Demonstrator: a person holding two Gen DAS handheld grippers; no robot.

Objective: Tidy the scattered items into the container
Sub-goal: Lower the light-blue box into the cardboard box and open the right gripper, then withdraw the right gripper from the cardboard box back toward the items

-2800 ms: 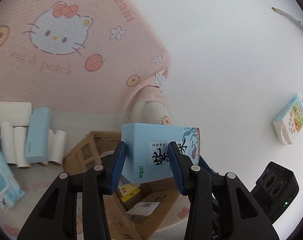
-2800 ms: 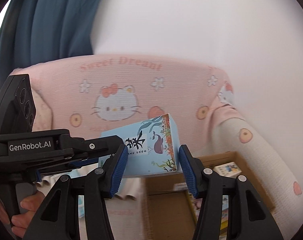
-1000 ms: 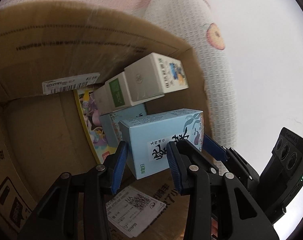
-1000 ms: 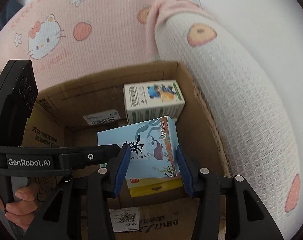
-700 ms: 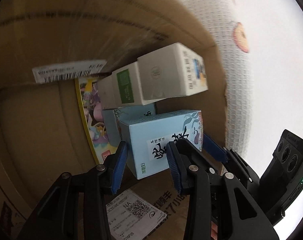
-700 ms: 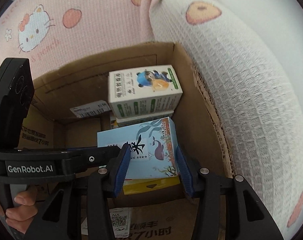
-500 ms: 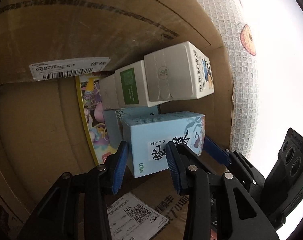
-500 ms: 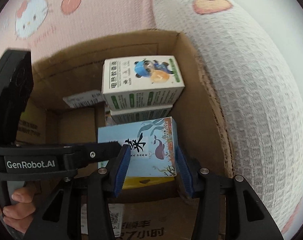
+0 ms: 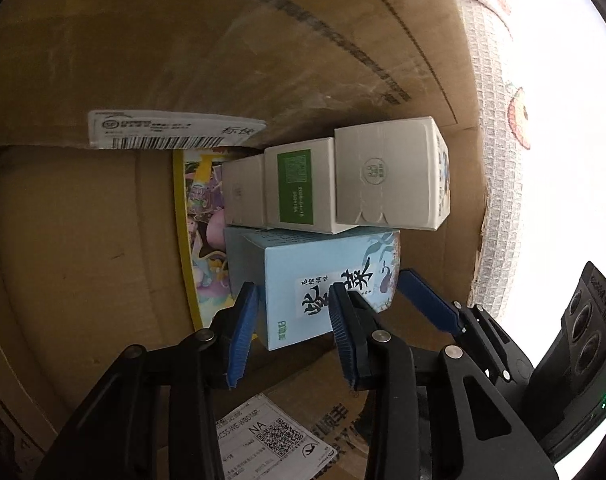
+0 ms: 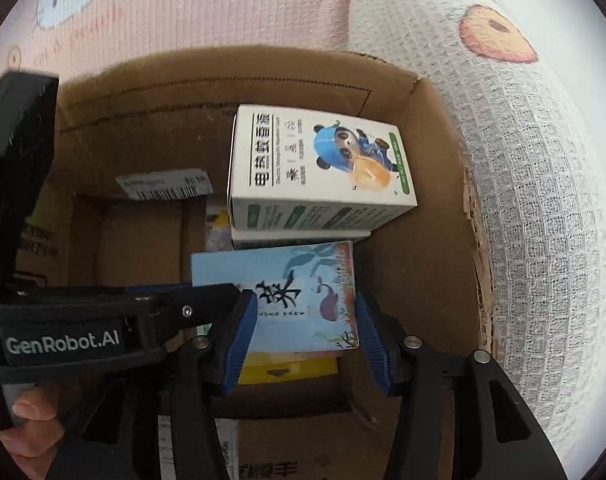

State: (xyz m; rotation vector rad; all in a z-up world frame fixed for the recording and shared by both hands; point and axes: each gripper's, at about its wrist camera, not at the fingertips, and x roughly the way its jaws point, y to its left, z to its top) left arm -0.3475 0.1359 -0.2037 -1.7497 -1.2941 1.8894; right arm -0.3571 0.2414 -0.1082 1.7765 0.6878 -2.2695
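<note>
The light-blue box (image 10: pixel 287 300), carried in from above the pink blanket (image 10: pixel 183 12), now sits low in the cardboard carton (image 10: pixel 431 216) beside the panda box (image 10: pixel 323 168). The right gripper (image 10: pixel 305 324) is opening, pads just clear of it; the left gripper (image 9: pixel 291 332) is closing on its end, so release looks near

Bare box floor (image 9: pixel 83 248) left of cartons (image 9: pixel 335 184)

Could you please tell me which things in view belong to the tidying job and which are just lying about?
Job:
light blue box, between both grippers
left gripper, closing
right gripper, opening
cardboard box
panda box, already packed

Lying about:
pink blanket
white waffle cloth
</note>
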